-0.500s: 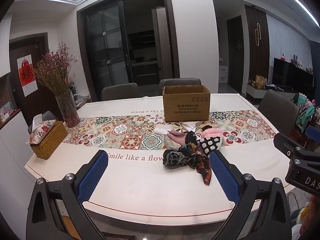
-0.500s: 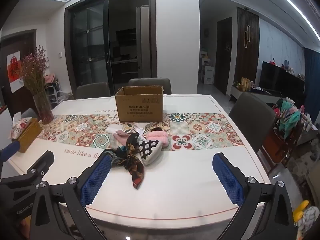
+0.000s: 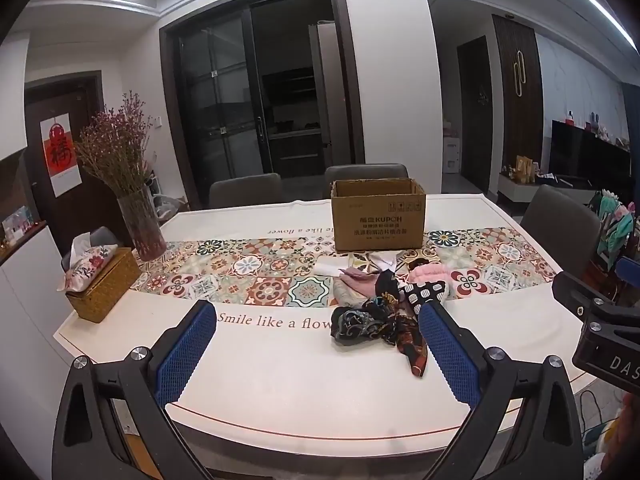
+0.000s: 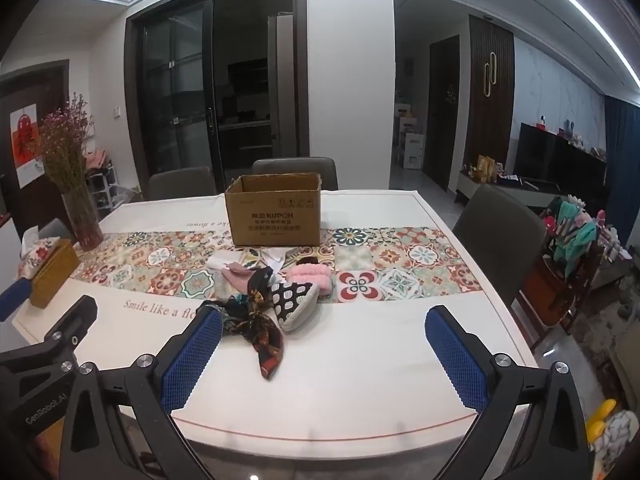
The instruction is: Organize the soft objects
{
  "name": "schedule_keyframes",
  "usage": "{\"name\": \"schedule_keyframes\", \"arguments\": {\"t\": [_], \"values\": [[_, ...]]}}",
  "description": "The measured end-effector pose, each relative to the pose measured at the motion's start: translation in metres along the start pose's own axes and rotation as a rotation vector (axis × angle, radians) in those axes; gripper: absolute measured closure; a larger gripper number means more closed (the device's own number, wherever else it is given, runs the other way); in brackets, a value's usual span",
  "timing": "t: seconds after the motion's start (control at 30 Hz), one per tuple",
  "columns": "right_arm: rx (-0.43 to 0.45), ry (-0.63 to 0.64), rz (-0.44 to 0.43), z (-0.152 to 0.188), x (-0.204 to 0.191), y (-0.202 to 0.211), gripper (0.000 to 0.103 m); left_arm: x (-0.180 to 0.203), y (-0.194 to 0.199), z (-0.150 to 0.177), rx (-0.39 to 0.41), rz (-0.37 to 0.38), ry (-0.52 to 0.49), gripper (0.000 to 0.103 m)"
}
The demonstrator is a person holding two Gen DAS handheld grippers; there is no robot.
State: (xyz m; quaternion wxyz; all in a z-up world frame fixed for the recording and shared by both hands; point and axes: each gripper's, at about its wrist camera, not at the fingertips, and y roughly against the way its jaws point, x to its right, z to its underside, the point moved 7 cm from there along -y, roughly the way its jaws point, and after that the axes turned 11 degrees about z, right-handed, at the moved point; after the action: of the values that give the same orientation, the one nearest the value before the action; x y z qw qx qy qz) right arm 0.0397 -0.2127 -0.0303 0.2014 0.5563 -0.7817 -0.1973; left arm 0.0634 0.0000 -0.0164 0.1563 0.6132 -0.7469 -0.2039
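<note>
Nothing had moved; both grippers, left gripper (image 3: 318, 356) and right gripper (image 4: 324, 360), hovered wide and empty at the near edge. The soft pile (image 4: 268, 296) lay before the cardboard box (image 4: 274, 216), ungrasped; reaching came next.

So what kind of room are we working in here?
Most likely a home dining area open to a living room. A dining table with a patterned runner has chairs around it, a vase of dried flowers stands at one end, and a television sits along the far wall.
</note>
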Motion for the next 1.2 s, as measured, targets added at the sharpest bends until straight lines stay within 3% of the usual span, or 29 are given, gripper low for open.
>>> {"name": "schedule_keyframes", "arguments": {"t": [1.2], "values": [[0.0,0.004,0.016,-0.0017,0.0012,0.0007,0.001,0.0005,-0.0093,0.0098,-0.005,0.029,0.009,0.0]]}}
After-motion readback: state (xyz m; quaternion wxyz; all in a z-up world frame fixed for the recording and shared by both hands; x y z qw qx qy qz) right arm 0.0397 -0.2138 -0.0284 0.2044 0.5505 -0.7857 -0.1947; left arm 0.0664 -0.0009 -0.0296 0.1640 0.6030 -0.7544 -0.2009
